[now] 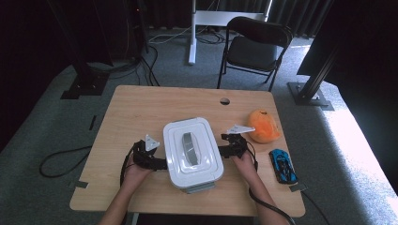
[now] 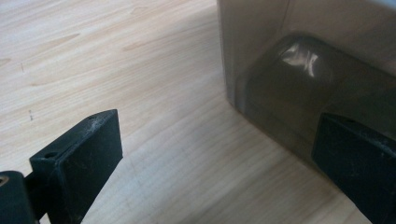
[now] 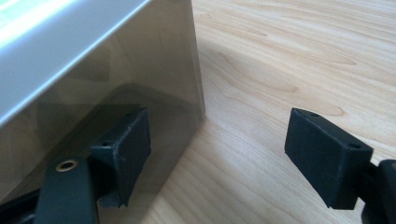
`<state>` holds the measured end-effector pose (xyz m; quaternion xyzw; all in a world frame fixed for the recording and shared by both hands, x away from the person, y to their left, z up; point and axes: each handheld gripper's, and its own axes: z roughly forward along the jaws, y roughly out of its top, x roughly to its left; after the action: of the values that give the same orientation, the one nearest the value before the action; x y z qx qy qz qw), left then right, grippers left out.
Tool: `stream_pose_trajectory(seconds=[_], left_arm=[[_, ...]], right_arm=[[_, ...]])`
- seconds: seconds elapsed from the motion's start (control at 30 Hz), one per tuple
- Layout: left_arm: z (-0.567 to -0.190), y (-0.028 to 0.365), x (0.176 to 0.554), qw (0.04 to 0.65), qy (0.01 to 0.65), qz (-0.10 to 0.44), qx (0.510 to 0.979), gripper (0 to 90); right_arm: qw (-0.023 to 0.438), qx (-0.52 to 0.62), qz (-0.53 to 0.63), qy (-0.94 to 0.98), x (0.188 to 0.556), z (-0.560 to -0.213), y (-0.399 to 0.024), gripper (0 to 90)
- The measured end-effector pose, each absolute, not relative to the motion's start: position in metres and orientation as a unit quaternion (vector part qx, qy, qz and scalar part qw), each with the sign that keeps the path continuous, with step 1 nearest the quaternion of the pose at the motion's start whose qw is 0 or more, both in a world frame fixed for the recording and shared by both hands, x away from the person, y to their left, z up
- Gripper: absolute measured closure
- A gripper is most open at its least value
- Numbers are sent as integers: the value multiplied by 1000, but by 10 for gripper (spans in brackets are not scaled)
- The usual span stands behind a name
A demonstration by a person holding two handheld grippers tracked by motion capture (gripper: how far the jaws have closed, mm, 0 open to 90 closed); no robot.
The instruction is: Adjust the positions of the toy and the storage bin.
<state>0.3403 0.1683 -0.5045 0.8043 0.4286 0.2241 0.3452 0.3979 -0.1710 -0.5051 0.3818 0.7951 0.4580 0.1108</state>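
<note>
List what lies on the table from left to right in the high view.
Left gripper → white lidded plastic box with grey handle → right gripper → orange plush toy → blue toy car.

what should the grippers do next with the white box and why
Probably press both inward against the box sides. The left gripper and right gripper flank it with jaws open, each with one jaw by a wall, nothing clamped yet.
</note>
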Motion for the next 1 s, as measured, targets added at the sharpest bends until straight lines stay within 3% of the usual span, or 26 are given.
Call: stream_pose_trajectory(seconds=[0.6,1.0], left_arm=[[-506,157,331,346,419,216,811,22],[-508,162,333,372,428,195,800,21]], right_arm=[[79,370,458,804,425,-505,-176,216],[108,379,440,807,434,-505,-176,174]])
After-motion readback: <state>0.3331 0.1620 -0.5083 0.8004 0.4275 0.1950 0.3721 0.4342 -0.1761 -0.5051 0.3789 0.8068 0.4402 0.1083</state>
